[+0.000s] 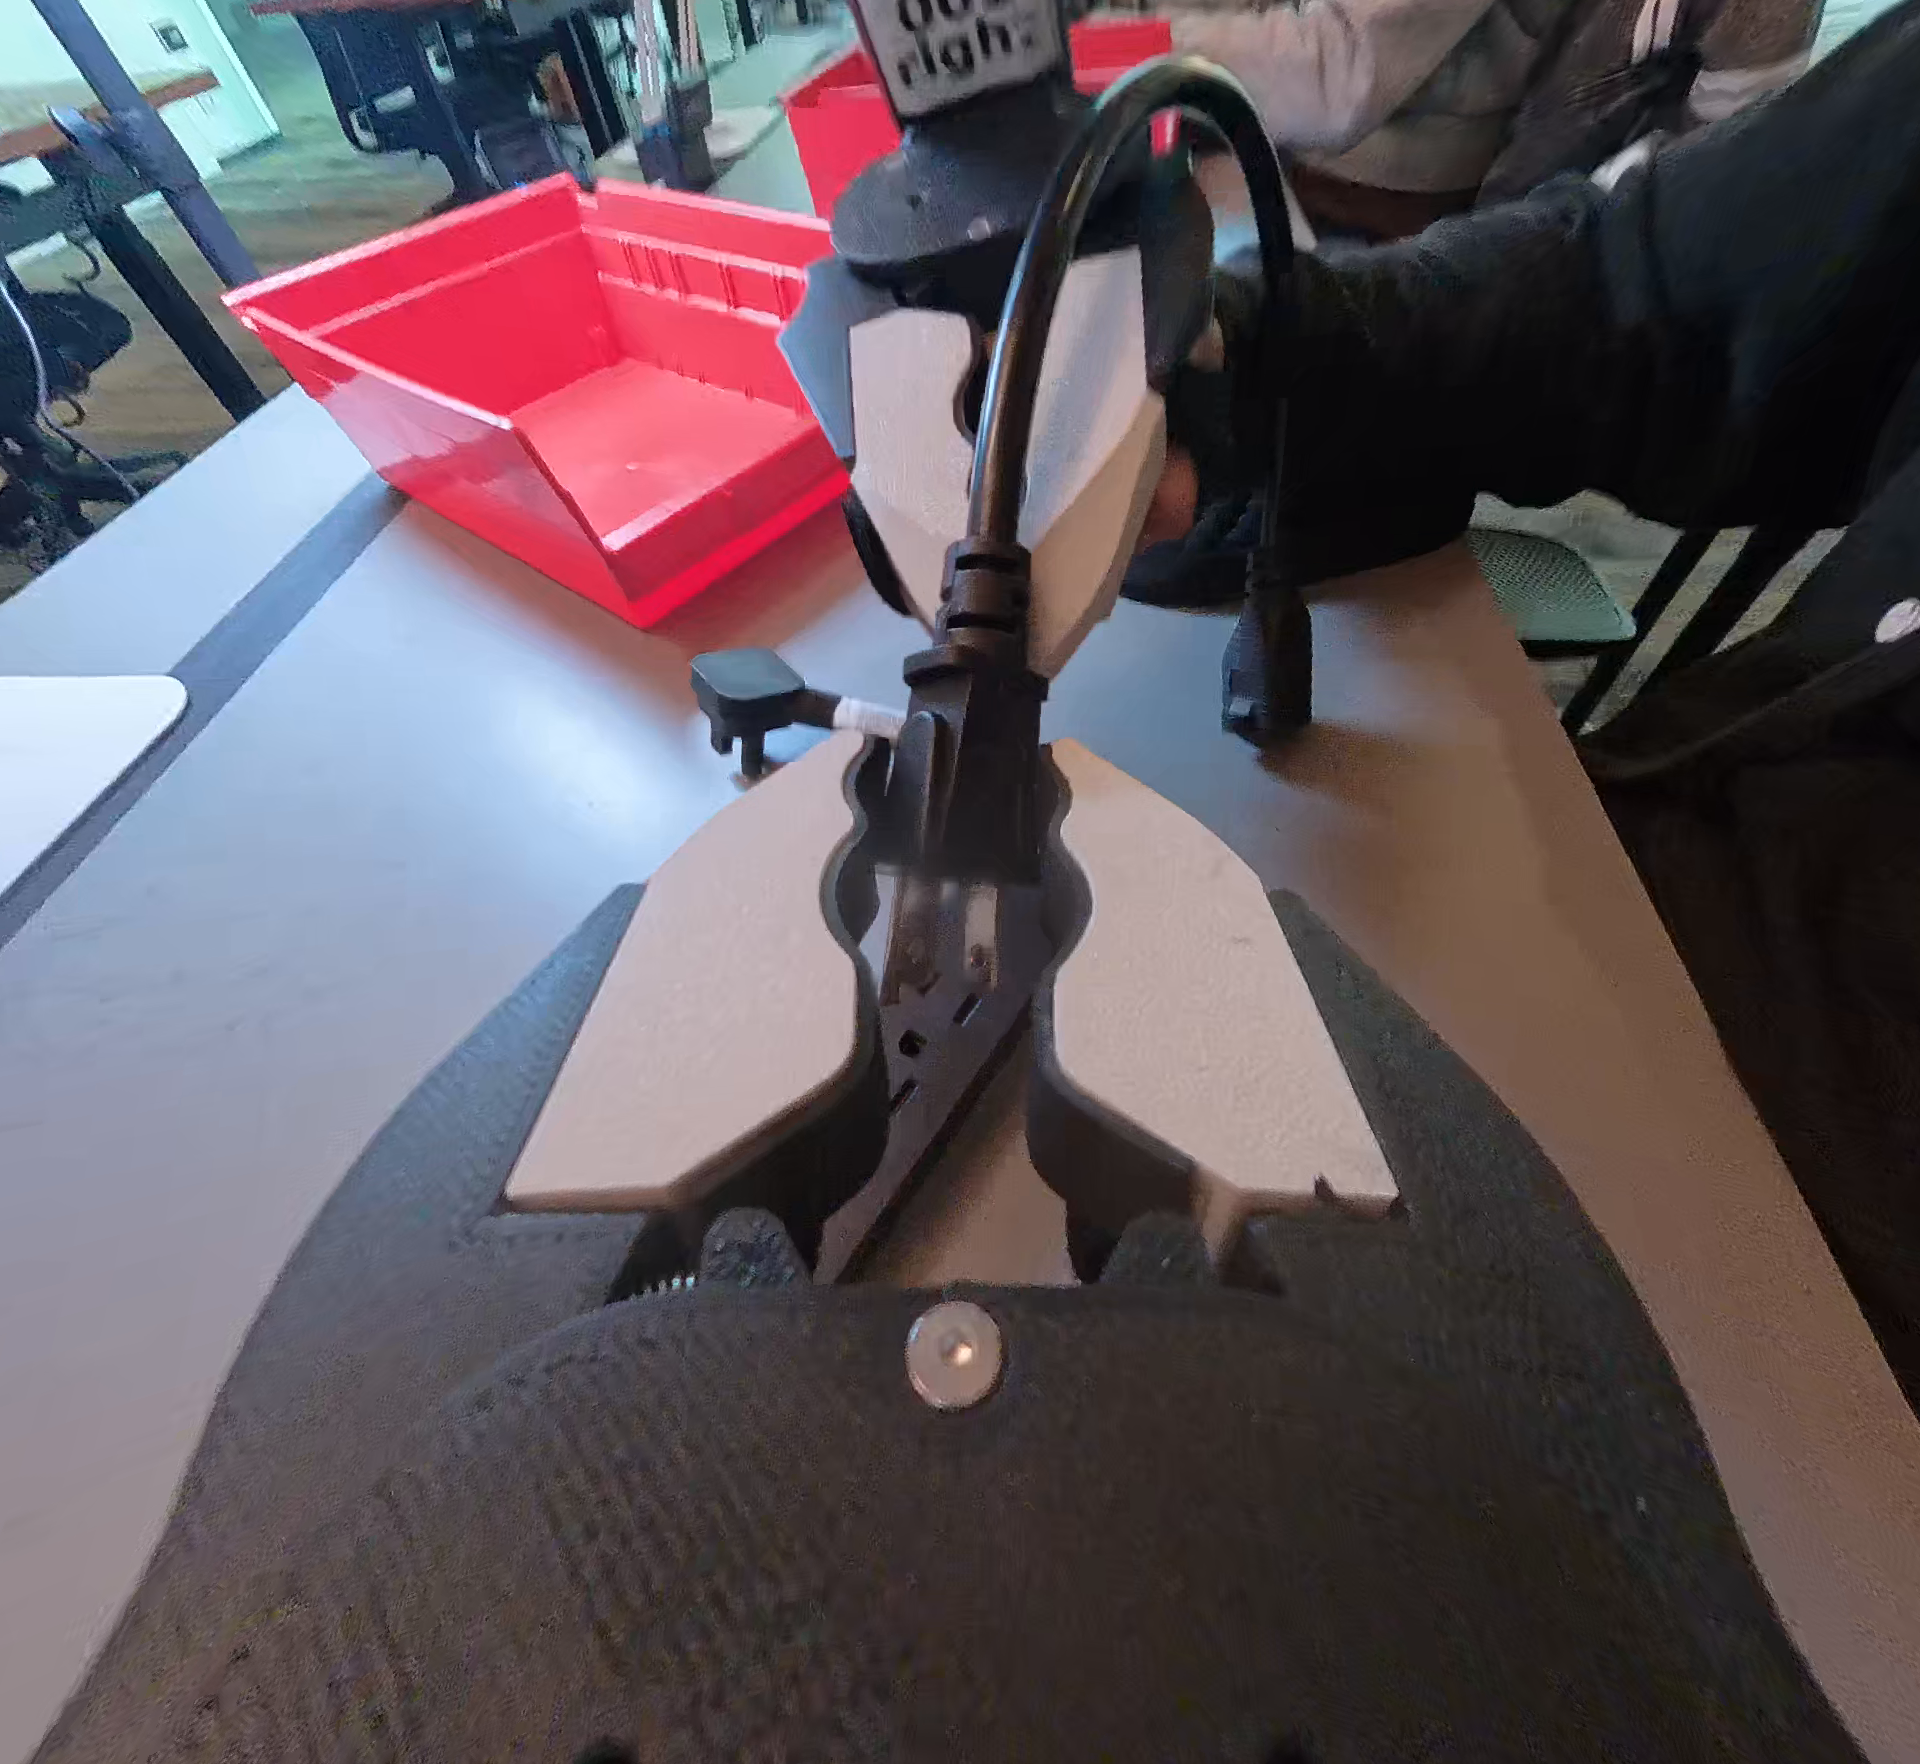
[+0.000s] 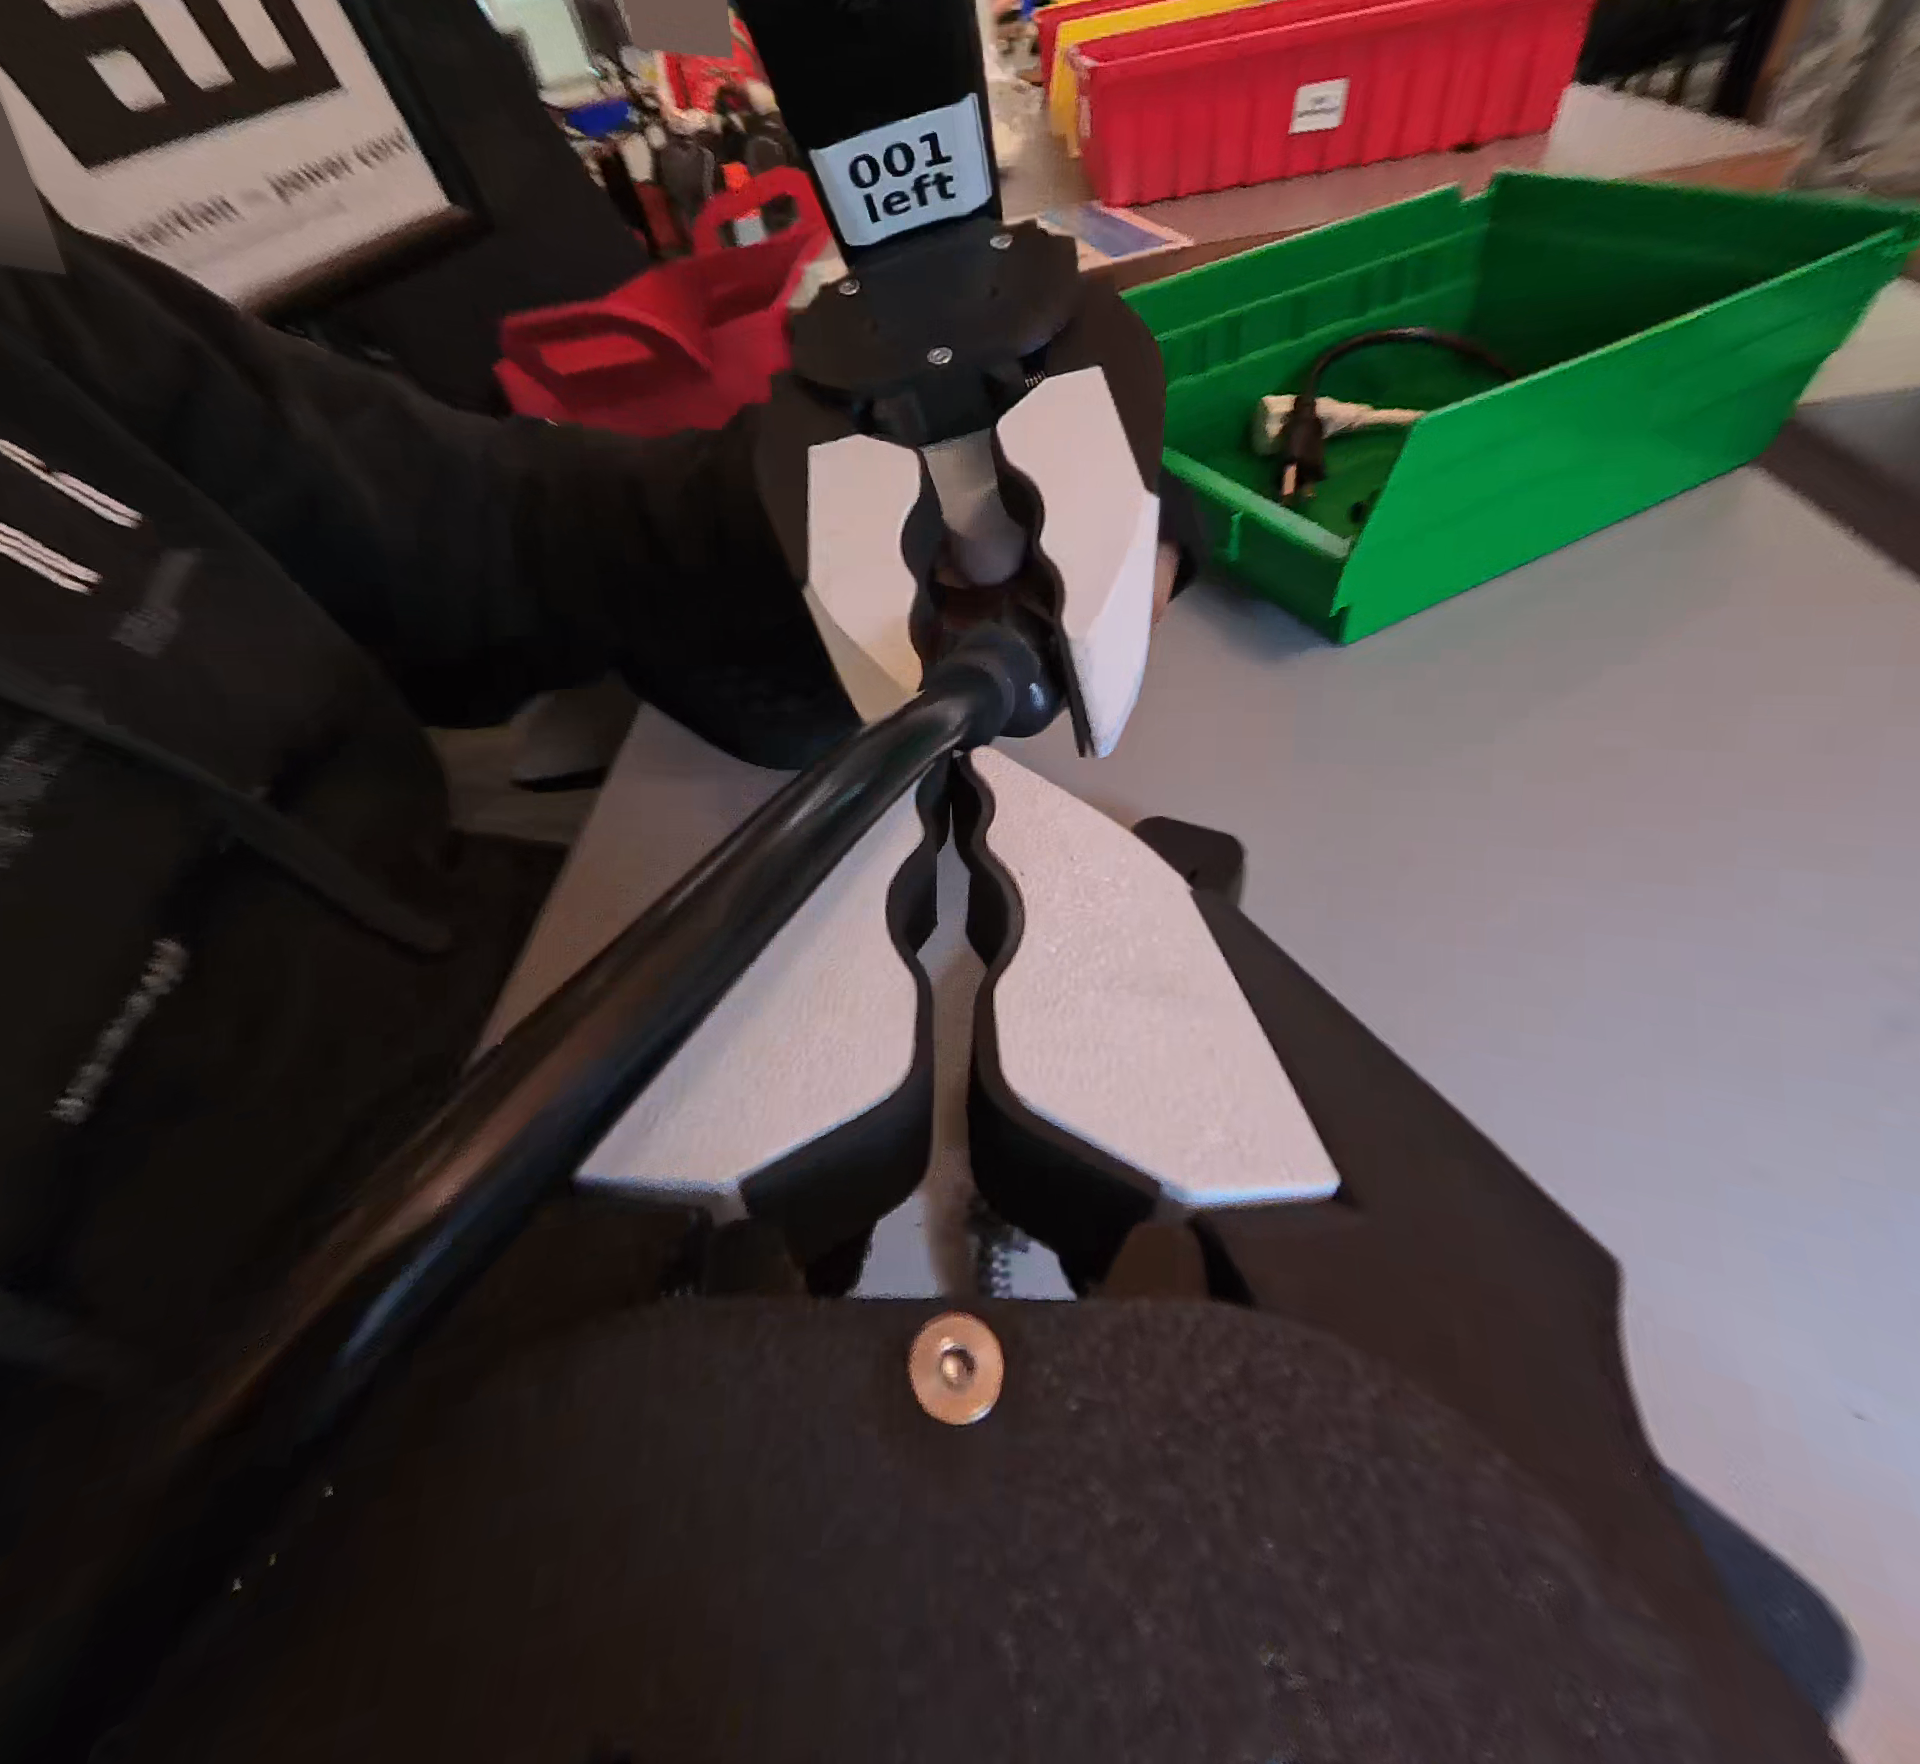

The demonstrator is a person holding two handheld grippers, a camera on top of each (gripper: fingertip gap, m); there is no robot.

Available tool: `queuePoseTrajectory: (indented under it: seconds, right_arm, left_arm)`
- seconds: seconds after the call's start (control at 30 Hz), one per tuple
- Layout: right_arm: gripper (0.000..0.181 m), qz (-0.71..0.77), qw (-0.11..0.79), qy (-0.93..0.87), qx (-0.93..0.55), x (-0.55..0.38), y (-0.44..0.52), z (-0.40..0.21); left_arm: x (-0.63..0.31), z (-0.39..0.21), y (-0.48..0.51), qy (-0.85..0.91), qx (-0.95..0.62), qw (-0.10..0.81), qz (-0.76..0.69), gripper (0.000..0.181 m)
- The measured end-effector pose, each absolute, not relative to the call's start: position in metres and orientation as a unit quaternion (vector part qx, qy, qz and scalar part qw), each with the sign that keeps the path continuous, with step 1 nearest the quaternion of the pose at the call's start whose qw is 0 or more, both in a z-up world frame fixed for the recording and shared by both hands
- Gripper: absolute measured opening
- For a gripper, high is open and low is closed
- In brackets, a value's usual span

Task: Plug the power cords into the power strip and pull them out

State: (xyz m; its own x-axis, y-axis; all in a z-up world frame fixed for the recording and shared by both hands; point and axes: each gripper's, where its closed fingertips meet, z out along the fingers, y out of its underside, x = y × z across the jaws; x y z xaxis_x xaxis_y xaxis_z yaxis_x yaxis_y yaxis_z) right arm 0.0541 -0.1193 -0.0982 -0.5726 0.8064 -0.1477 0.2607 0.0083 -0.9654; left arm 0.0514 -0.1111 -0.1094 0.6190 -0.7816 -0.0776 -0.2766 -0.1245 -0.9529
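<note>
My left gripper (image 1: 961, 758) is shut on a black plug (image 1: 982, 779), whose bare metal prongs (image 1: 925, 925) point back toward the camera. A black slotted power strip (image 1: 935, 1039) shows slanted in the gap between the fingers, behind the prongs. The plug's black cord (image 1: 1013, 332) arcs up over my right gripper (image 1: 987, 639), and its far connector (image 1: 1268, 675) hangs at the table. In the right wrist view my right gripper (image 2: 951, 769) is shut with nothing between the fingers. The cord (image 2: 675, 945) lies across its left finger and reaches the left gripper (image 2: 992, 717).
An empty red bin (image 1: 582, 426) stands beyond on the grey table. The strip's own black plug (image 1: 748, 680) rests near the fingertips. A green bin (image 2: 1455, 519) to the right holds another cord (image 2: 1320, 426). A black sleeve (image 1: 1558, 364) and the table edge are on the right. The tips of both grippers are at nearly the same place.
</note>
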Motion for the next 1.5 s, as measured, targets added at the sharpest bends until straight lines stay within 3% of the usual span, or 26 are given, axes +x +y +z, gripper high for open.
queuePoseTrajectory:
  seconds: [0.03, 0.17, 0.33, 1.1, 1.5]
  right_arm:
    - [0.001, 0.574, 0.255, -0.670, -0.394, 0.052, -0.119, -0.097]
    - [0.034, 0.574, 0.283, -0.659, -0.395, 0.047, -0.118, -0.094]
    - [0.023, 0.601, 0.311, -0.645, -0.355, 0.050, -0.125, -0.080]
    - [0.018, 0.611, 0.264, -0.622, -0.413, 0.046, -0.109, -0.094]
    - [0.020, 0.606, 0.283, -0.636, -0.386, 0.050, -0.110, -0.092]
  left_arm:
    - [0.052, -0.105, -0.112, 0.362, -0.708, 0.553, -0.249, 0.027]
    - [0.051, -0.090, -0.115, 0.322, -0.682, 0.564, -0.337, 0.028]
    - [0.063, -0.097, -0.120, 0.332, -0.680, 0.538, -0.370, 0.027]
    - [0.052, -0.120, -0.110, 0.379, -0.715, 0.541, -0.227, 0.030]
    - [0.052, -0.116, -0.112, 0.375, -0.705, 0.546, -0.253, 0.029]
